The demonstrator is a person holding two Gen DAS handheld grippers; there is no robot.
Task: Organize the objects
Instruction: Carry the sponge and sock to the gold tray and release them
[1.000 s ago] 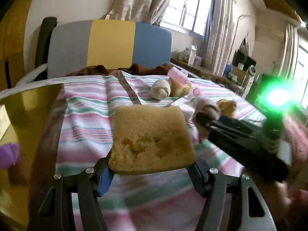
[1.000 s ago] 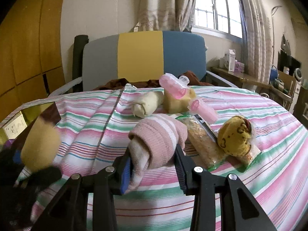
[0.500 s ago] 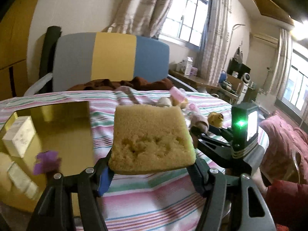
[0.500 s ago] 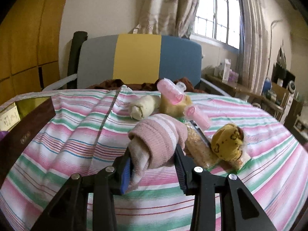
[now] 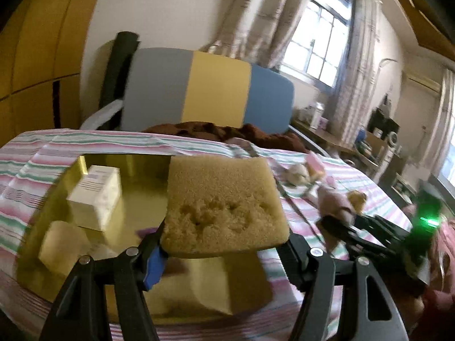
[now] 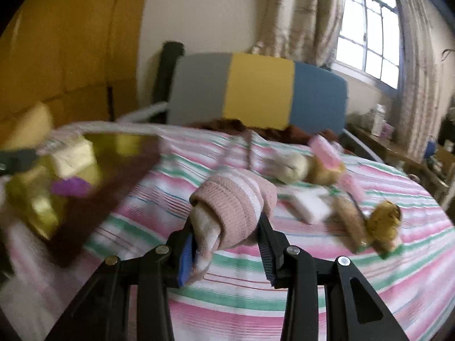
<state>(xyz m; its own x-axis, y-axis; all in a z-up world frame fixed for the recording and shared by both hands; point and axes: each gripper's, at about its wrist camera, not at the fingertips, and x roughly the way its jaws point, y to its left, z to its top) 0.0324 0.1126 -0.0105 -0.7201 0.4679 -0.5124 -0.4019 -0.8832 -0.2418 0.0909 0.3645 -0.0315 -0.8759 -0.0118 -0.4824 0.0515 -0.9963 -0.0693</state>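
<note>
My left gripper (image 5: pixel 224 251) is shut on a yellow sponge (image 5: pixel 223 206), held flat above a gold box (image 5: pixel 136 176). The box holds a white carton (image 5: pixel 95 196) and a pale block (image 5: pixel 62 244). Off to the right my right gripper (image 5: pixel 338 228) shows with its green light. In the right wrist view my right gripper (image 6: pixel 227 248) is shut on a rolled pink sock (image 6: pixel 236 201) above the striped bedspread (image 6: pixel 256 292). The gold box (image 6: pixel 122 145) lies at the left there, with a purple item (image 6: pixel 71 187) inside.
On the bedspread to the right lie a cream sock roll (image 6: pixel 290 166), pink bottles (image 6: pixel 324 153), a white packet (image 6: pixel 308 203) and a yellow plush toy (image 6: pixel 385 224). A grey, yellow and blue headboard (image 6: pixel 258 93) stands behind. A side table (image 5: pixel 335 139) is by the window.
Both grippers have swung left and risen a little, each keeping its load. The gold box has come under the sponge in the left wrist view and into the right wrist view.
</note>
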